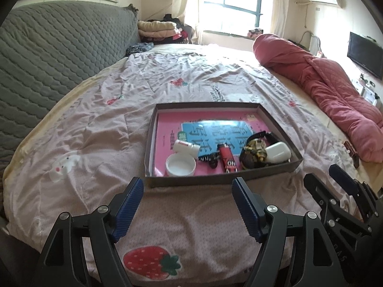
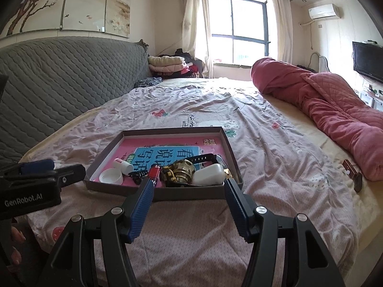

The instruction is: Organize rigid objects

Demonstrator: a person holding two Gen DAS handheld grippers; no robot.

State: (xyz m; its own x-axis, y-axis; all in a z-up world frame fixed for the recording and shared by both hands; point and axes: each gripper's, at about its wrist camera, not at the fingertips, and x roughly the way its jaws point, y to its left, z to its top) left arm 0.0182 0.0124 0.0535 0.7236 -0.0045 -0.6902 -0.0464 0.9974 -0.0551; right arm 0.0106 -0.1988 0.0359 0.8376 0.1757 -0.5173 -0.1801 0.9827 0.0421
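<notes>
The left gripper (image 1: 188, 186) hangs over the bed (image 1: 100, 124) with its jaws wide apart and nothing between them, its blue pads (image 1: 129, 209) just short of the near wall of the box (image 1: 191, 181). The right gripper (image 2: 189, 186) is likewise spread open and empty, its tips level with the near wall of the same box (image 2: 191, 192); in the left view it shows at the lower right edge (image 1: 335, 179), beside the box's near right corner. The shallow brown box lies on the wrinkled pink sheet (image 2: 251, 124) and holds a pink book (image 1: 167, 129) flat on its bottom. On the book, crowded toward the near side, lie a white lid (image 1: 180, 165), open side up, a small white bottle (image 1: 186, 146) on its side just behind it, a red toy car (image 1: 227, 157), a gold and black piece (image 1: 253, 153) with a black strap (image 1: 265, 135) behind it, and a white case (image 1: 277, 152) at the right wall. A rolled red quilt (image 2: 323, 100) lies well apart on the right of the bed, and a grey quilted headboard (image 2: 59, 83) stands on the left
</notes>
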